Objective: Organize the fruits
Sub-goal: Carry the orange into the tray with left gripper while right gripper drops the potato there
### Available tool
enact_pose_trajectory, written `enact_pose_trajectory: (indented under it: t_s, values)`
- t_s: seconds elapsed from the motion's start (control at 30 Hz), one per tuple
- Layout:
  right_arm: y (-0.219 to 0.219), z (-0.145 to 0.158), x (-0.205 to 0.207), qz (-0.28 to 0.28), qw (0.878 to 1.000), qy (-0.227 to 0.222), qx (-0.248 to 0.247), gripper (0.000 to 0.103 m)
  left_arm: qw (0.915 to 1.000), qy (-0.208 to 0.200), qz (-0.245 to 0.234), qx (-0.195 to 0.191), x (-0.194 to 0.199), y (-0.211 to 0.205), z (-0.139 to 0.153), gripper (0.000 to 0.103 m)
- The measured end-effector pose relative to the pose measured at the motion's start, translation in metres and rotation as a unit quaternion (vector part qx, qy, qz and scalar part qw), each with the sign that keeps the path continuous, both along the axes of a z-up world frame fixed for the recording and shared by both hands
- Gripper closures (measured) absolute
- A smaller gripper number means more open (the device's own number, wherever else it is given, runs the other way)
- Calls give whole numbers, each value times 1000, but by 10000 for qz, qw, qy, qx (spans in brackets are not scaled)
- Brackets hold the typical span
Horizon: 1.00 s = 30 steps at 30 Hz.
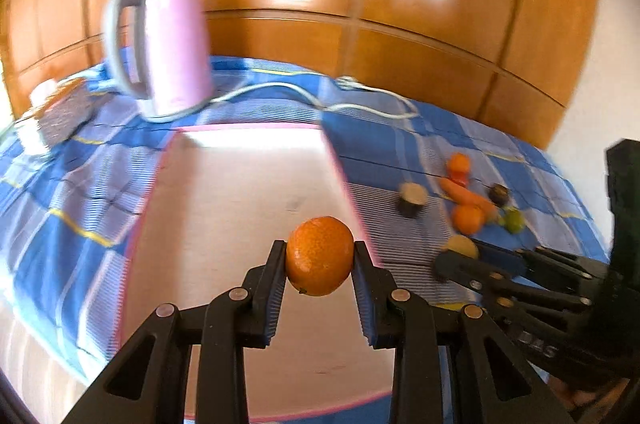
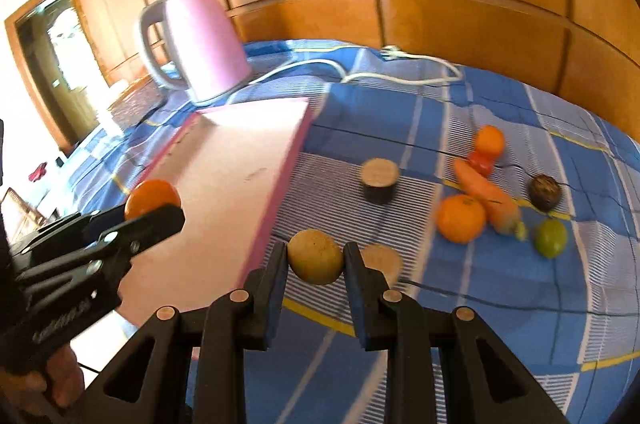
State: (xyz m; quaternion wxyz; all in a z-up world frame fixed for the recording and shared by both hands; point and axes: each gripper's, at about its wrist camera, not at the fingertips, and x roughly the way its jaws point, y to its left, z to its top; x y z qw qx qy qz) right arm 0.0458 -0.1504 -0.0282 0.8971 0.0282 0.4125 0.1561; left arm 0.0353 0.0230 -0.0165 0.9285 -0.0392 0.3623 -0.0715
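Observation:
My left gripper (image 1: 319,256) is shut on an orange (image 1: 319,255) and holds it over the pink board (image 1: 224,208); it also shows in the right wrist view (image 2: 154,208). My right gripper (image 2: 316,258) is shut on a yellow-brown round fruit (image 2: 315,256) just right of the board's edge (image 2: 280,192), above the blue checked cloth. On the cloth to the right lie two oranges (image 2: 460,218) (image 2: 489,140), a carrot (image 2: 486,196), a red fruit (image 2: 482,163), a green fruit (image 2: 551,238) and a dark round fruit (image 2: 544,193).
A pink kettle (image 2: 200,44) stands behind the board with its white cord (image 2: 400,76) across the cloth. A short round dark piece with a pale top (image 2: 379,180) sits near the board. A wooden panel wall runs behind the table.

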Motion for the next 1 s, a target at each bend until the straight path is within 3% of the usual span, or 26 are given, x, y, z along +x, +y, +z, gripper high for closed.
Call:
enact_pose_trajectory:
  t_s: [0.27, 0.47, 1.0]
  values:
    - [55, 5, 10, 733, 9972, 46, -139, 75, 9956, -102, 865, 342, 0, 43, -5, 71]
    - [89, -4, 20, 965, 9944, 130, -411, 73, 9886, -136, 1411, 508, -2, 64, -6, 70]
    - [88, -16, 13, 638, 9970, 261, -357, 70, 9846, -229, 1681, 411, -3, 76, 1, 70]
